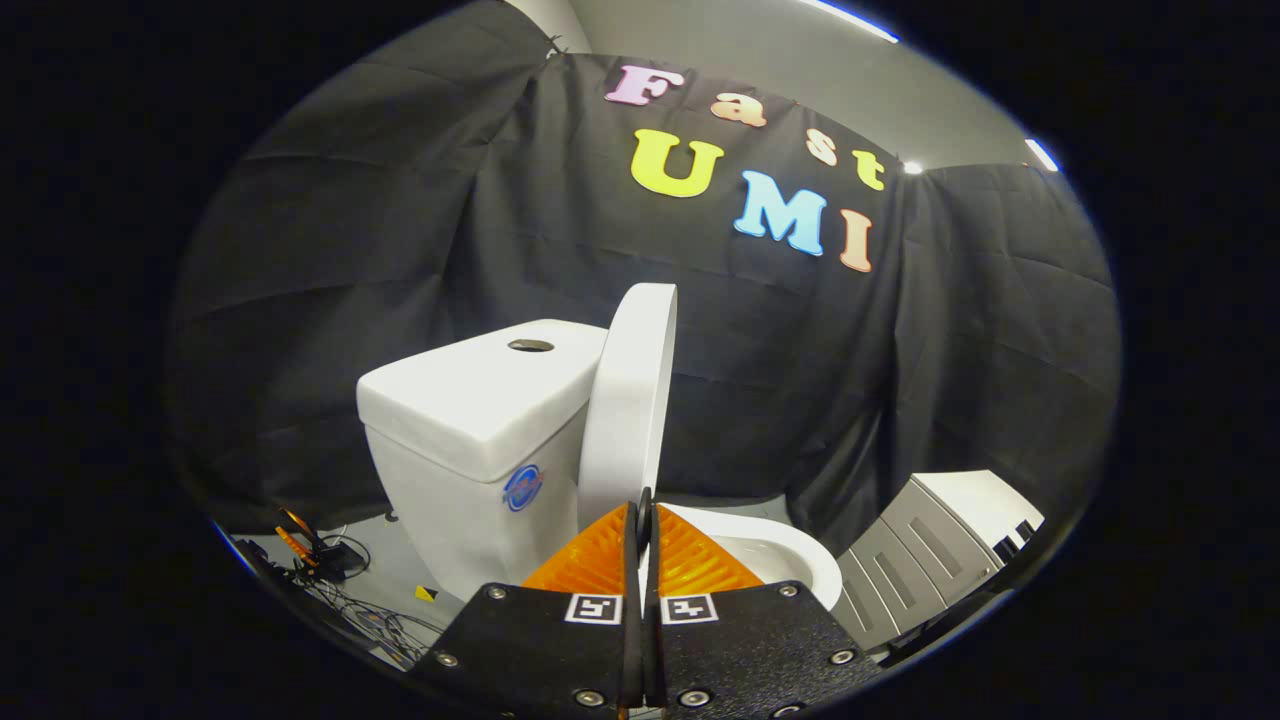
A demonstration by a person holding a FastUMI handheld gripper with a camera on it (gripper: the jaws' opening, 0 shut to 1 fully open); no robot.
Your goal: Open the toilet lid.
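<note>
A white toilet stands ahead, with its tank (470,420) to the left. The lid (632,400) is raised upright and leans back against the tank, seen nearly edge-on. To the right of the lid the open bowl rim (790,550) shows. My gripper (643,500) is shut, its fingers pressed together with nothing between them. The fingertips sit just in front of the lid's lower edge, above the bowl.
A grey cabinet with drawers (920,560) stands to the right of the bowl. Cables and a small orange tool (320,555) lie on the floor left of the tank. The black cloth wall hangs close behind the toilet.
</note>
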